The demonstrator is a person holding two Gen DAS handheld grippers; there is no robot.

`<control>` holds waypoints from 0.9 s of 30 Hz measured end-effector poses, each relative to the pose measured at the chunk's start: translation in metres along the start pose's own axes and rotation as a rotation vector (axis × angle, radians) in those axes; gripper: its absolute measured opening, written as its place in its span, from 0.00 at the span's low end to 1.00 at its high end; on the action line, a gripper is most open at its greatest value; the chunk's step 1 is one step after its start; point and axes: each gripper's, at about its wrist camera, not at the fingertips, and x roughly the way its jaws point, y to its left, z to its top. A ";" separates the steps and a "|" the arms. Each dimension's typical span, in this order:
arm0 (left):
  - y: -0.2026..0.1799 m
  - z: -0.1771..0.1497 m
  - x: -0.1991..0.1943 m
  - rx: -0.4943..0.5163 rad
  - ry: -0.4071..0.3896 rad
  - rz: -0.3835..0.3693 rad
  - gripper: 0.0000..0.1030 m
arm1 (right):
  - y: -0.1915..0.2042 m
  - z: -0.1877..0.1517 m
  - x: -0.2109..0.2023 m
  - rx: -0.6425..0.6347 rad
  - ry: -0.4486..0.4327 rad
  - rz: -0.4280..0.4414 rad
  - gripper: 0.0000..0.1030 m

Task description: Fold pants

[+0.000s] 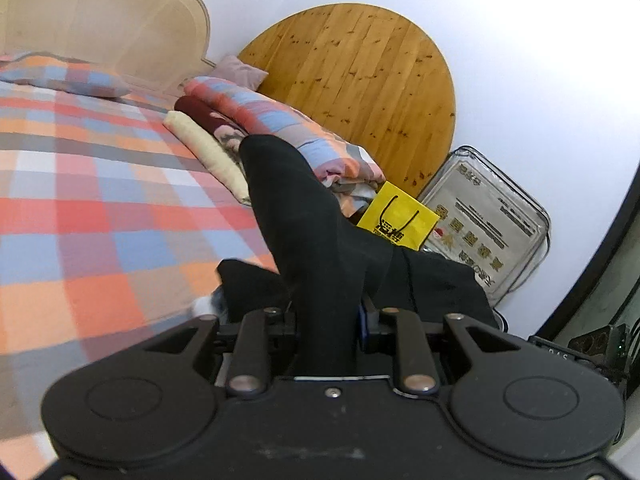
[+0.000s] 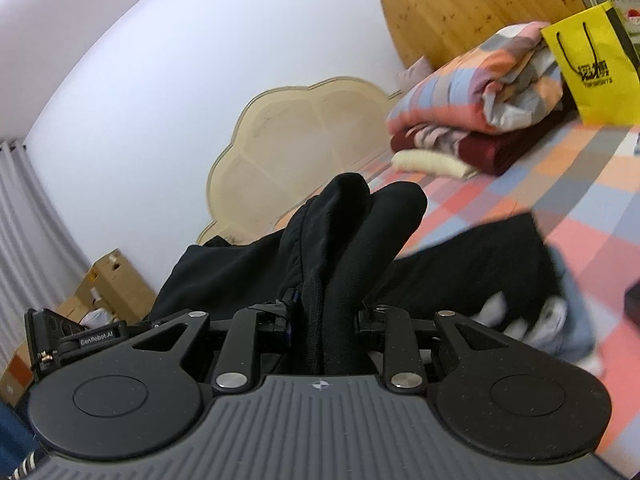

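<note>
The black pants (image 1: 304, 232) are held up above the checked bed. My left gripper (image 1: 326, 320) is shut on a bunched fold of them; the cloth hides its fingertips and sticks up past them. More black cloth hangs to the right (image 1: 440, 280). My right gripper (image 2: 326, 320) is shut on another bunched part of the pants (image 2: 352, 240), which rises in two rounded folds. The rest of the pants (image 2: 472, 256) lies across the bed beyond it.
The bed has an orange, blue and grey checked sheet (image 1: 100, 208). A stack of folded blankets (image 1: 256, 124) and a yellow paper bag (image 1: 398, 222) sit by a round wooden board (image 1: 360, 80). Cardboard boxes (image 2: 108, 280) stand on the floor. A cream headboard (image 2: 304, 140) stands behind.
</note>
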 end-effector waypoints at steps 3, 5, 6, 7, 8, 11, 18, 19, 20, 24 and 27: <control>0.004 0.011 0.045 -0.019 0.011 0.014 0.23 | -0.025 0.019 0.019 0.008 -0.001 -0.018 0.42; 0.008 0.011 0.062 -0.028 0.022 0.025 0.23 | -0.038 0.024 0.028 0.003 0.001 -0.033 0.42; 0.009 0.013 0.075 -0.023 0.028 0.034 0.23 | -0.046 0.026 0.034 0.006 0.003 -0.040 0.42; 0.010 0.014 0.090 -0.018 0.037 0.047 0.23 | -0.053 0.027 0.040 0.011 0.006 -0.046 0.42; 0.013 0.013 0.103 -0.014 0.050 0.059 0.24 | -0.061 0.028 0.044 0.017 0.008 -0.052 0.42; 0.026 0.004 0.131 -0.010 0.084 0.107 0.27 | -0.084 0.026 0.057 0.045 0.030 -0.089 0.44; 0.055 -0.020 0.148 -0.014 0.106 0.255 0.57 | -0.106 0.011 0.065 0.050 -0.008 -0.221 0.85; 0.056 -0.019 0.141 0.013 0.098 0.270 0.59 | -0.107 0.011 0.062 0.041 -0.015 -0.228 0.87; 0.056 -0.017 0.133 0.041 0.080 0.286 0.59 | -0.107 0.011 0.057 0.031 -0.021 -0.244 0.88; 0.053 -0.003 0.102 0.039 0.017 0.256 0.58 | -0.086 0.016 0.033 -0.042 -0.137 -0.319 0.81; 0.039 0.002 0.092 0.074 -0.001 0.228 0.57 | -0.058 0.023 0.024 -0.124 -0.184 -0.273 0.79</control>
